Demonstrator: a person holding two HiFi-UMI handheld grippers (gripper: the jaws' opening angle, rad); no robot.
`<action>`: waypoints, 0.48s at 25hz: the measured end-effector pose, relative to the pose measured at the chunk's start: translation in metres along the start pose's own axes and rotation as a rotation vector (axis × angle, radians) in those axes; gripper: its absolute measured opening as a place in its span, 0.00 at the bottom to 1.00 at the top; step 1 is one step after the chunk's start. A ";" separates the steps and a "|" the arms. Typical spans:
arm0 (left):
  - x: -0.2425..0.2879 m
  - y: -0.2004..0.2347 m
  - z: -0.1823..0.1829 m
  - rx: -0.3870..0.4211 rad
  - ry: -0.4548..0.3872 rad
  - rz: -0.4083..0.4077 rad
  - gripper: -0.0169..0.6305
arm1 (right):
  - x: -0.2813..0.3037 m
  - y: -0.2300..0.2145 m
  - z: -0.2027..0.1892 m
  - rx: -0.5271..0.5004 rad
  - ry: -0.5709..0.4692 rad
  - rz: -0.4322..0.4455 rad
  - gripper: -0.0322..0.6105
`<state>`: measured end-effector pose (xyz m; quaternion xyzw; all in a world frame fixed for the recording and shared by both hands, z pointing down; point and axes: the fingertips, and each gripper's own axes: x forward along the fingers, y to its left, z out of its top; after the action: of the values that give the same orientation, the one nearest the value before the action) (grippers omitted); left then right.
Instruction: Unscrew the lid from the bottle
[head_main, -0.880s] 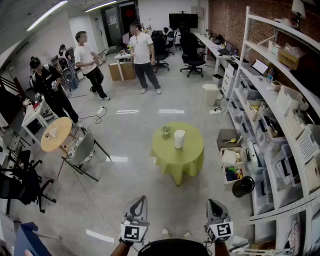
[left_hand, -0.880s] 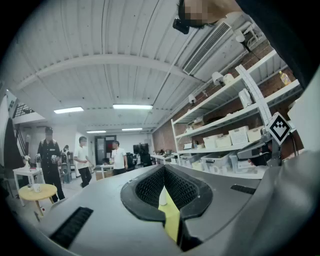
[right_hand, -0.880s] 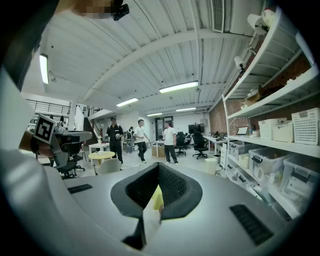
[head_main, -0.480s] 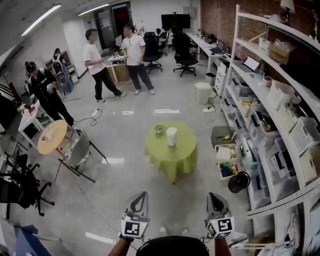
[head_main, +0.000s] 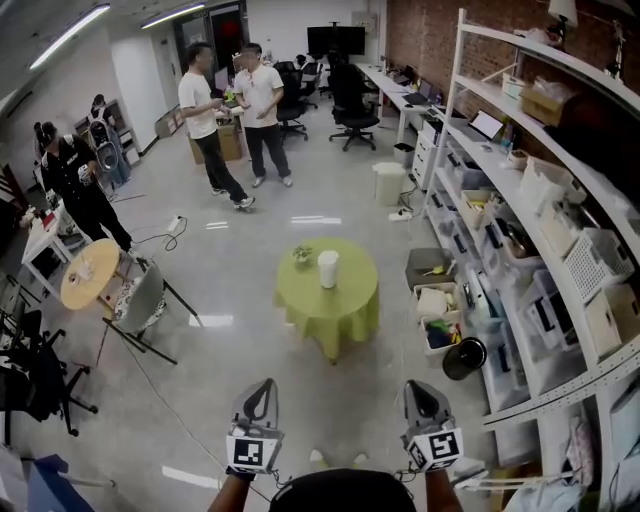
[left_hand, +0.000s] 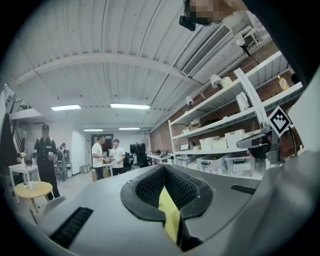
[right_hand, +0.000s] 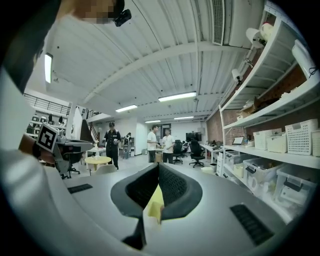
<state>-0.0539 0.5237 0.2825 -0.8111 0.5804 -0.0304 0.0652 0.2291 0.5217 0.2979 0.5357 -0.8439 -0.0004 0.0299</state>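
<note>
head view: left gripper (head_main: 262, 390) and right gripper (head_main: 418, 390) at the bottom edge, level, side by side, a marker cube (head_main: 252, 452) behind each. both are well apart from the round table (head_main: 345, 312) under a green cloth in mid floor. on that table: white bottle (head_main: 327, 268), upright, near the centre; potted plant (head_main: 302, 255) just beside it; the lid is too small to tell from the body. right side: white shelving (head_main: 570, 382) loaded with bins, boxes and a laptop; at its foot a grey box (head_main: 428, 268), a crate (head_main: 440, 335) of mixed coloured items, a black round bin (head_main: 465, 358); further back a white waste bin (head_main: 388, 183). left side: wooden table (head_main: 88, 275) with small items on it, grey chair (head_main: 140, 298) beside it. three people stand at the far end, one in black (head_main: 70, 175), two in white tops (head_main: 205, 110). left gripper view: jaws brought together at the tips, nothing held, a yellow-green sliver showing in the slot behind the pads; beyond, the people, the wooden table and clear bins on the shelving. right gripper view: jaws likewise closed and empty, same yellow-green sliver; beyond, the people, an office chair (right_hand: 196, 154) and shelf baskets at right.
</note>
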 end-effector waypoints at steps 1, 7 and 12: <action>0.000 0.000 0.000 -0.001 -0.001 0.000 0.05 | 0.000 -0.002 0.000 -0.005 -0.003 -0.009 0.05; 0.002 0.009 -0.002 -0.004 0.000 0.025 0.05 | 0.005 -0.001 0.003 -0.025 0.001 -0.016 0.22; 0.003 0.013 -0.006 -0.013 0.012 0.017 0.05 | 0.014 0.008 0.006 0.006 0.014 0.017 0.52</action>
<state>-0.0664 0.5167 0.2867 -0.8064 0.5878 -0.0307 0.0567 0.2154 0.5119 0.2933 0.5287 -0.8481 0.0063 0.0341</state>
